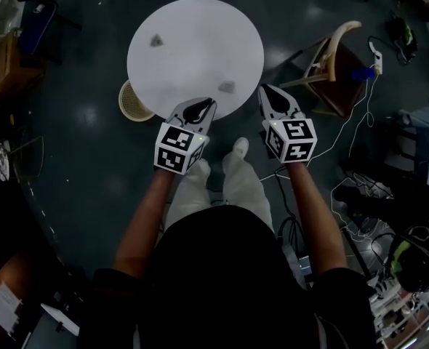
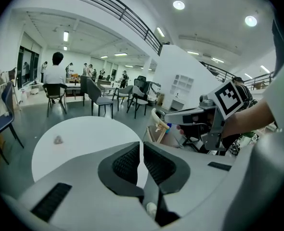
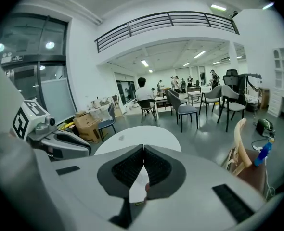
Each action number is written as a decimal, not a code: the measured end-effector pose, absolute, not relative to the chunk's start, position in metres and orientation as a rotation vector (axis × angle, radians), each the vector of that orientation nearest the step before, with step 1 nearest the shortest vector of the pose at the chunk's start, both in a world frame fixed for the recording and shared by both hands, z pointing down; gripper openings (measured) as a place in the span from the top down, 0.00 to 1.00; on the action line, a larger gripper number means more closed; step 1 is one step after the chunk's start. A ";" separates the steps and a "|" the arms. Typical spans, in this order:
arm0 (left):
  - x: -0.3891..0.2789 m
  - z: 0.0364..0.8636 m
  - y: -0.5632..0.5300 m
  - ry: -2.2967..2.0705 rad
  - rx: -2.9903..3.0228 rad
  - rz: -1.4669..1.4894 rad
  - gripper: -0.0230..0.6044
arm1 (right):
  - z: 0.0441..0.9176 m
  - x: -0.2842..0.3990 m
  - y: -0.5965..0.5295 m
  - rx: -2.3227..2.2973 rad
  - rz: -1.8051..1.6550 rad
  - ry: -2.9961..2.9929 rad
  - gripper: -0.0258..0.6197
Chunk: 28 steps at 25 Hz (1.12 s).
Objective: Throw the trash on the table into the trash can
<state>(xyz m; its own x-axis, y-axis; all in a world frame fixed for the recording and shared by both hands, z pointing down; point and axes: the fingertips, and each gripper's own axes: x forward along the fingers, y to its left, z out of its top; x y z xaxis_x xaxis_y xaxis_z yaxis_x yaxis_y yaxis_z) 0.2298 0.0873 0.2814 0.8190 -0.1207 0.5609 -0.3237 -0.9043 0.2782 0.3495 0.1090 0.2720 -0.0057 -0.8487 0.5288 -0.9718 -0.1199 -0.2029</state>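
In the head view, a round white desk (image 1: 193,20) carries two crumpled grey trash scraps, one far (image 1: 156,41) and one near (image 1: 227,87). A woven beige basket (image 1: 129,102), likely the trash can, sits under the desk's left rim. The left gripper (image 1: 206,105) and right gripper (image 1: 267,93) hover at the near edge. In the left gripper view the jaws are together and empty, and the right gripper view shows the same. This looks like the approach step. Next, the jaws need to open over the nearer scrap.

Surfaces: mostly matt plastic, one glossy floor.

The round white table top (image 1: 193,20) is looking smooth and matt. The far crumpled grey scrap (image 1: 157,41) and near crumpled grey scrap (image 1: 227,87) are looking like creased paper. The beige trash can (image 1: 129,100) is showing a woven, wicker-like wall. The dark grey floor (image 1: 91,144) is reflecting lights, so it is glossy. The left gripper (image 1: 208,102) and right gripper (image 1: 265,90) are showing pale grey matt plastic shells and black ribbed pads (image 2: 126,163).
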 end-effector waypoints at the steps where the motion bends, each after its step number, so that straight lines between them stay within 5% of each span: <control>1: 0.233 0.288 0.086 -0.330 2.642 0.793 0.94 | 0.276 0.351 0.111 2.057 0.814 -1.911 0.93; 4: 0.243 0.307 0.080 -0.330 2.650 0.811 0.93 | 0.289 0.356 0.114 2.084 0.836 -1.897 0.93; 8: 0.258 0.342 0.077 -0.289 2.626 0.867 0.79 | 0.311 0.362 0.116 2.107 0.881 -1.876 0.93; 14: 0.281 0.402 0.069 -0.267 2.655 0.964 0.71 | 0.351 0.372 0.117 2.159 0.934 -1.843 0.93; 28: 0.323 0.479 0.069 -0.185 2.793 1.199 0.65 | 0.417 0.371 0.134 2.167 1.023 -1.794 0.93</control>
<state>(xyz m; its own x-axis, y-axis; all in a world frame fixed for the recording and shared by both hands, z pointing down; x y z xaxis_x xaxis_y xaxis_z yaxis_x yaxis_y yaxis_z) 0.3233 0.0688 0.4788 0.6831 -0.0729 0.7267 -0.1489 -0.9880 0.0408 0.3713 0.1342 0.4167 0.0530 -0.8126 0.5804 -0.9133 -0.2745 -0.3009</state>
